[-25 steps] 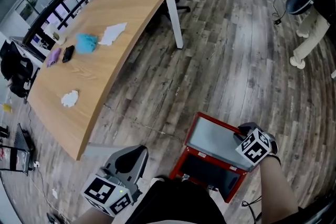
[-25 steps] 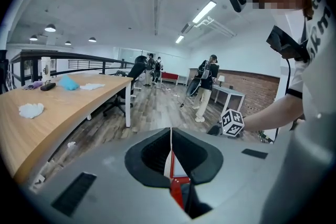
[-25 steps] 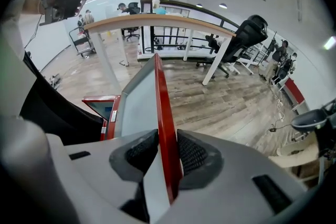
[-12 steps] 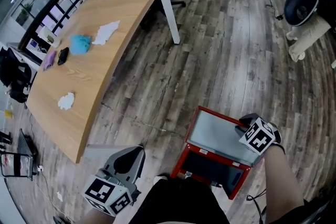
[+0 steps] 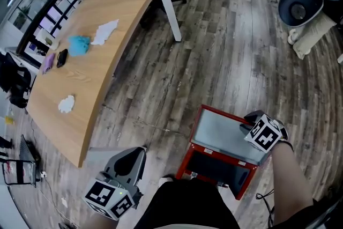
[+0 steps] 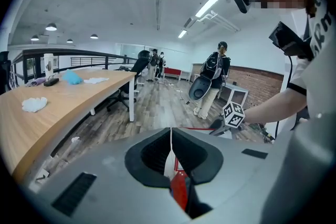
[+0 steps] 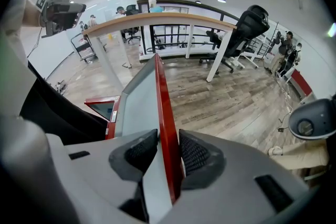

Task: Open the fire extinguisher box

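Observation:
The red fire extinguisher box (image 5: 188,160) lies on the wooden floor just in front of me. Its door (image 5: 220,134), grey inside with a red rim, stands swung up and open. My right gripper (image 5: 250,127) is shut on the door's free edge. In the right gripper view the red door edge (image 7: 161,107) runs between the two ribbed pads of that gripper (image 7: 168,152), and the box body (image 7: 102,107) shows behind at the left. My left gripper (image 5: 135,155) hovers to the left of the box, its jaws closed together and empty (image 6: 170,140).
A long curved wooden table (image 5: 91,56) stands at the left, bearing cloths (image 5: 80,44) and small items; its white leg (image 5: 170,13) is nearest the box. A person holding a black chair (image 5: 297,5) stands at the far right.
My right gripper has moved a little farther from me with the door edge in it, and the door stands slightly more upright. The left gripper has barely moved.

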`<action>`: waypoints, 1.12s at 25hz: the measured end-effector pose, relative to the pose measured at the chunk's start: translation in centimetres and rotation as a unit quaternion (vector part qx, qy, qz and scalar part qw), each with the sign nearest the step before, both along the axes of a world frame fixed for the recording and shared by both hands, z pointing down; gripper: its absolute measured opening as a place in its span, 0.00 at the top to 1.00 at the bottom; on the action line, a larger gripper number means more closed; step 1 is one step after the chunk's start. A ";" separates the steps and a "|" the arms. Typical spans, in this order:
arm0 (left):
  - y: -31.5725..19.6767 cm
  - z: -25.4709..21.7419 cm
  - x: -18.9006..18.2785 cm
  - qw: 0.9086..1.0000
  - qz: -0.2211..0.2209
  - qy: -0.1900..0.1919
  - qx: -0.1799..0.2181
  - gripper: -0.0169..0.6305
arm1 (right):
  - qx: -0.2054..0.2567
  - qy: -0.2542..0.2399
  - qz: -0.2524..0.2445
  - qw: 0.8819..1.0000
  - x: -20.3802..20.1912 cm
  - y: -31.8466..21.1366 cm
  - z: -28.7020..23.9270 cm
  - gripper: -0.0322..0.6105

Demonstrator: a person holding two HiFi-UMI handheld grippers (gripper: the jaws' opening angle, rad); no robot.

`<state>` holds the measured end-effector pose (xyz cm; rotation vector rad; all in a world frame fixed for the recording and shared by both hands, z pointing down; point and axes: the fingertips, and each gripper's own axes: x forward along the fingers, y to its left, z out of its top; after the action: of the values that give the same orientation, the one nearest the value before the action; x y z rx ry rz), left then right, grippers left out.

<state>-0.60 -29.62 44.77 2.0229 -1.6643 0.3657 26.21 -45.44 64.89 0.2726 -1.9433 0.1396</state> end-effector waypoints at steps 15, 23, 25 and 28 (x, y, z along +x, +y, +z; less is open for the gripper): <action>0.2 -0.5 0.8 1.000 0.013 0.012 0.016 0.96 | 0.002 -0.013 0.041 0.999 1.1 0.2 -1.9 0.69; 0.0 -3.0 0.6 0.998 0.028 0.028 0.044 0.96 | -0.006 -0.074 0.138 0.988 2.3 -0.1 -8.7 0.69; 0.0 -4.1 0.9 0.997 0.043 0.035 0.056 0.96 | -0.014 -0.129 0.180 0.975 1.9 0.4 -12.5 0.69; 0.3 -5.5 1.2 0.993 0.070 0.051 0.077 0.96 | 0.004 -0.202 0.229 0.952 0.7 2.0 -18.5 0.87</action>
<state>0.65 -29.37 39.24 2.2394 -1.5340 0.1836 26.94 -43.44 46.42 0.7472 -2.2523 0.5268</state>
